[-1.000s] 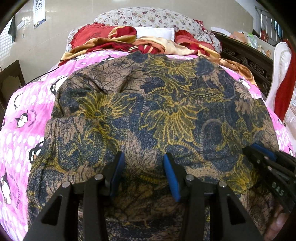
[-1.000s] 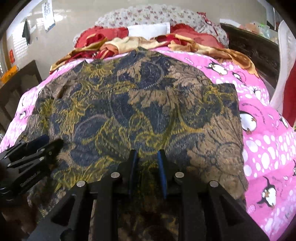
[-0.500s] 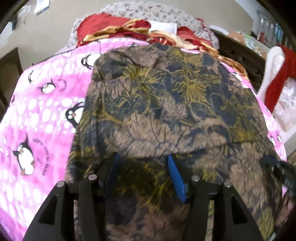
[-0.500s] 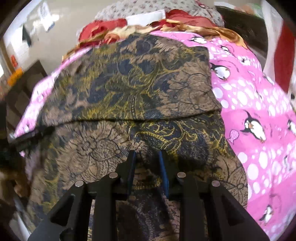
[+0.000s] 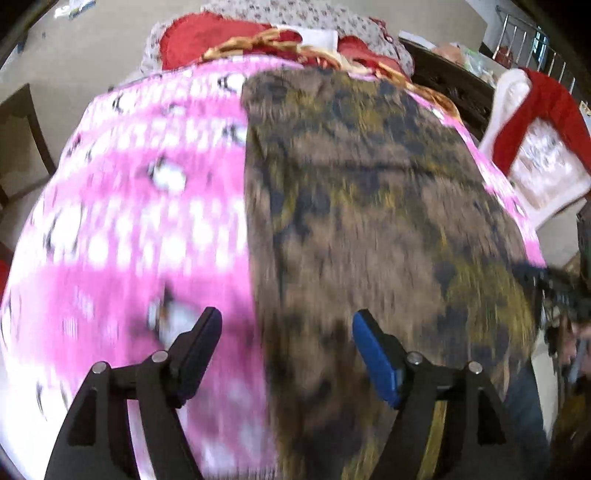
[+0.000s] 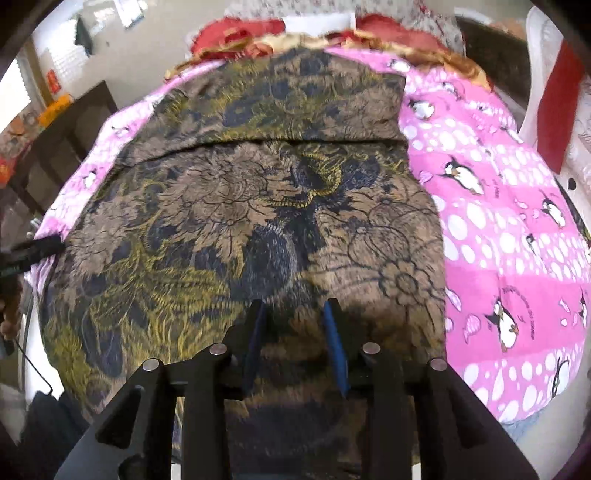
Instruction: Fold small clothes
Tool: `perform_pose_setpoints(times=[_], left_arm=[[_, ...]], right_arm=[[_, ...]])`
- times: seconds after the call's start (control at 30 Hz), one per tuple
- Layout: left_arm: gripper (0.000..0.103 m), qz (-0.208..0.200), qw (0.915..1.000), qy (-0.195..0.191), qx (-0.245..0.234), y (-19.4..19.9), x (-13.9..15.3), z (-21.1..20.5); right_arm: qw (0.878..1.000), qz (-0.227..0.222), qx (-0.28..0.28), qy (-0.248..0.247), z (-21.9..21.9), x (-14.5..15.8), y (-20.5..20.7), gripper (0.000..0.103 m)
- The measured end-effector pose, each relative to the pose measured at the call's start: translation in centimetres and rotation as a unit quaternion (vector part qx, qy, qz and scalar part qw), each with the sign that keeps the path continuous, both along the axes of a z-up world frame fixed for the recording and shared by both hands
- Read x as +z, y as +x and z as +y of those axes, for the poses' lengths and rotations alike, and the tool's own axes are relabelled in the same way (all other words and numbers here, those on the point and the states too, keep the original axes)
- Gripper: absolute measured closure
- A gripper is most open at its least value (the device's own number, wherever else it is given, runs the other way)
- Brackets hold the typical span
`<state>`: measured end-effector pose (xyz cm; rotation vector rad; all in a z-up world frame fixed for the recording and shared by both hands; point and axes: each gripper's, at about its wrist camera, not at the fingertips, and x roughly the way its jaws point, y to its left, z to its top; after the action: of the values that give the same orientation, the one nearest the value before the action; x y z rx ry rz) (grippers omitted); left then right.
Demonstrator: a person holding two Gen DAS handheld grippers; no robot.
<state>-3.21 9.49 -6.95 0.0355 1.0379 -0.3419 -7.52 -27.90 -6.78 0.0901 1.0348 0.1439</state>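
A brown, blue and yellow floral garment point(image 6: 258, 192) lies on the pink penguin bedspread point(image 6: 498, 221), its near part folded over the far part, with the fold edge across the middle. In the blurred left wrist view the garment point(image 5: 369, 203) fills the right half. My left gripper point(image 5: 286, 328) is open and empty above the garment's left edge. My right gripper point(image 6: 293, 317) has its jaws narrowly apart over the garment's near edge; cloth shows between them, but a grip cannot be told. The left gripper's tip point(image 6: 33, 251) shows at the garment's left side.
Red and gold bedding and a floral pillow point(image 5: 280, 29) are piled at the head of the bed. A dark wooden headboard point(image 5: 450, 85) and a white chair with red cloth point(image 5: 535, 122) stand to the right. Dark furniture point(image 6: 62, 144) stands to the left.
Both grippers carried the garment's near edge forward, folding it over. My left gripper has opened wide, let go and swung left over the bedspread. The right jaws have parted slightly.
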Motion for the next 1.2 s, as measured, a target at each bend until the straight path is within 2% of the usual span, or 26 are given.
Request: perform_pose_setpoints(times=[0.13,0.23,0.33,0.4,0.47,0.5,0.6,0.7,0.77,0.93,1.0,1.07,1.2], left_arm=[[0.026,-0.003,1.0000,0.003,0.001,-5.0,0.3,2.0],[0.026,0.016,0.9995,-0.025,-0.001,-8.7,0.2,3.3],[0.026,0.040,0.9974,-0.059,-0.012,-10.6,-1.2,3.4],[0.029,0.065,0.9953,-0.072,-0.002,-10.4,-2.8,3.4],[0.044,0.093,0.9918,-0.087,0.011,-10.0,-3.7,3.6],[0.048,0.095,0.9900,-0.104,0.011,-10.0,-3.7,3.7],[0.048,0.064,0.9884,-0.137,0.005,-9.4,-2.9,3.9],[0.048,0.096,0.9769,-0.191,-0.006,-8.0,-3.9,4.3],[0.054,0.110,0.9713,-0.210,-0.017,-7.7,-4.1,4.7],[0.076,0.101,0.9741,-0.202,-0.014,-8.4,-3.2,4.9],[0.083,0.098,0.9780,-0.184,-0.012,-8.9,-2.8,4.4],[0.096,0.098,0.9801,-0.173,-0.008,-9.4,-2.7,4.5],[0.097,0.068,0.9862,-0.150,-0.013,-10.2,-0.7,3.4]], right_arm=[[1.000,-0.029,-0.001,-0.010,0.1,2.0,-1.8,0.067],[0.996,-0.075,0.010,-0.038,0.4,3.7,-4.0,0.067],[0.994,-0.093,0.011,-0.063,0.7,4.3,-5.0,0.067],[0.993,-0.105,0.010,-0.054,0.4,4.9,-5.6,0.067],[0.993,-0.103,0.003,-0.055,-0.1,5.3,-6.0,0.067],[0.993,-0.106,0.000,-0.059,-0.4,5.6,-6.2,0.067],[0.992,-0.114,-0.010,-0.058,-1.3,6.0,-7.3,0.067],[0.992,-0.105,-0.024,-0.058,-2.3,5.7,-8.0,0.067],[0.993,-0.101,-0.036,-0.057,-3.1,5.6,-8.6,0.067],[0.992,-0.095,-0.058,-0.056,-5.1,5.0,-10.5,0.067],[0.994,-0.082,-0.065,-0.039,-6.0,4.3,-11.2,0.067],[0.995,-0.073,-0.066,-0.023,-6.7,3.6,-12.0,0.067],[0.997,-0.047,-0.063,0.008,-7.8,1.6,-13.4,0.063]])
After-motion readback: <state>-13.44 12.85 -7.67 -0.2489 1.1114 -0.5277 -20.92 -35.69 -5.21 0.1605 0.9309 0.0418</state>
